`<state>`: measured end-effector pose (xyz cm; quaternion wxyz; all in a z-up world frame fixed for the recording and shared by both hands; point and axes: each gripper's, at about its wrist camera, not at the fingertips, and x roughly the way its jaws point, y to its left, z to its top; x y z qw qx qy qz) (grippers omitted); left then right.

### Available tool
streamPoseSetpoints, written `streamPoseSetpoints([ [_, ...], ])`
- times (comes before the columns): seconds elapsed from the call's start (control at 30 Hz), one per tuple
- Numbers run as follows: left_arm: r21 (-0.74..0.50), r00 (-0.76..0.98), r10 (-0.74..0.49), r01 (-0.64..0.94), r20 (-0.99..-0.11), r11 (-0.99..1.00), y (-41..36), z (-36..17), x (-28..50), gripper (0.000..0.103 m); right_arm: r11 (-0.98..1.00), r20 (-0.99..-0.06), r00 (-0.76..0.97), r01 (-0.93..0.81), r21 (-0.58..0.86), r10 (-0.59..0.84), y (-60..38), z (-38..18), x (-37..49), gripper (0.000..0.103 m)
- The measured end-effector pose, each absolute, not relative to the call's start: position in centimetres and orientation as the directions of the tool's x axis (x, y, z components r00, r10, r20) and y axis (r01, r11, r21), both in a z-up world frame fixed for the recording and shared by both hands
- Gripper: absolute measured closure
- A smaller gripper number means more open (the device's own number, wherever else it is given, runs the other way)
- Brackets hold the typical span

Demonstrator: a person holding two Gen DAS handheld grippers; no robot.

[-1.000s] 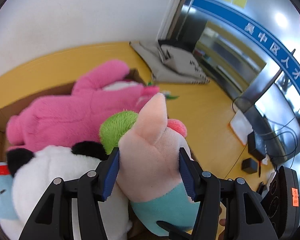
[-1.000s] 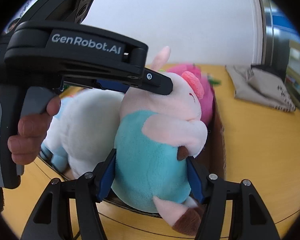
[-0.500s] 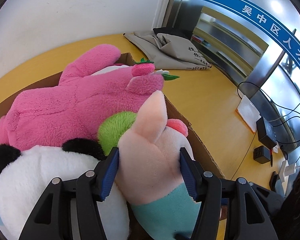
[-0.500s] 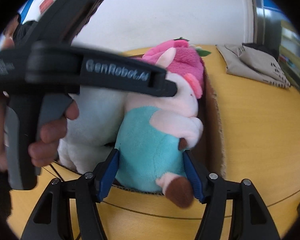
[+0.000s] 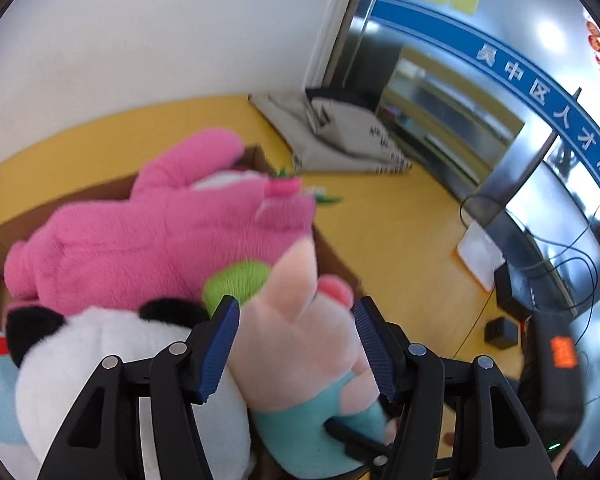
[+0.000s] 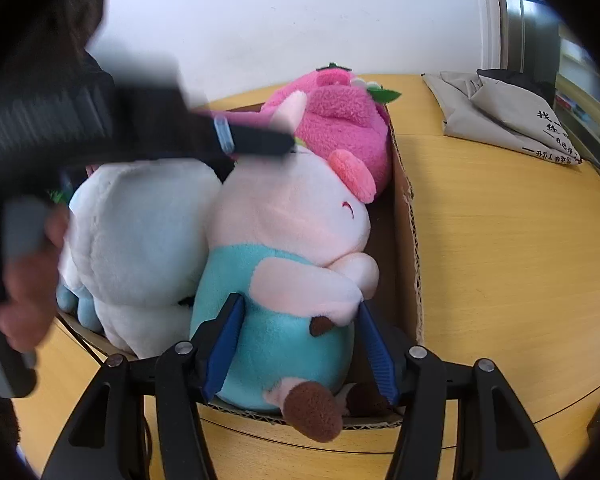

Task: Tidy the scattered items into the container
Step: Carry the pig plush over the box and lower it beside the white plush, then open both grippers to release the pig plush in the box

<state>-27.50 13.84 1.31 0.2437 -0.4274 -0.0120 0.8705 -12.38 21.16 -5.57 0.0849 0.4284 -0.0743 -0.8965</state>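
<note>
Right wrist view: pig plush (image 6: 284, 280) lies lengthwise in the cardboard box (image 6: 410, 256), right gripper (image 6: 300, 344) fingers, just closing, pinching its teal belly, left gripper (image 5: 296, 348) fingers clasping its head.

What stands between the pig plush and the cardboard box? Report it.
Nothing visible does. The pig plush already lies inside the cardboard box. It is only crowded there: the white plush touches it on one side, and the pink plush lies just beyond its head.
</note>
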Motion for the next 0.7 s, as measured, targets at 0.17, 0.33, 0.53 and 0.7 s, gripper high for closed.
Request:
streamPoseSetpoints([
  [0.17,-0.082,-0.492,0.311,-0.433,-0.813,-0.898,16.1,-2.0,-28.3,0.04,-0.978,-0.749,-0.633,0.069,0.195,-0.194,21.5,-5.4,-12.3,0.047],
  [0.33,-0.07,-0.488,0.282,-0.408,-0.826,-0.911,15.8,-1.9,-28.4,0.036,-0.973,-0.713,-0.67,0.065,0.221,-0.207,21.8,-3.3,-9.6,0.02],
  [0.53,-0.145,-0.508,0.318,-0.351,-0.8,-0.925,13.7,0.9,-25.0,0.036,-0.988,-0.646,-0.752,0.045,0.151,-0.133,21.2,-0.1,-5.3,0.0],
  [0.7,-0.12,-0.611,0.301,-0.32,-0.732,-0.94,10.5,4.6,-16.8,0.009,-0.996,-0.62,-0.781,0.035,0.087,-0.081,20.7,1.2,-3.7,0.0],
])
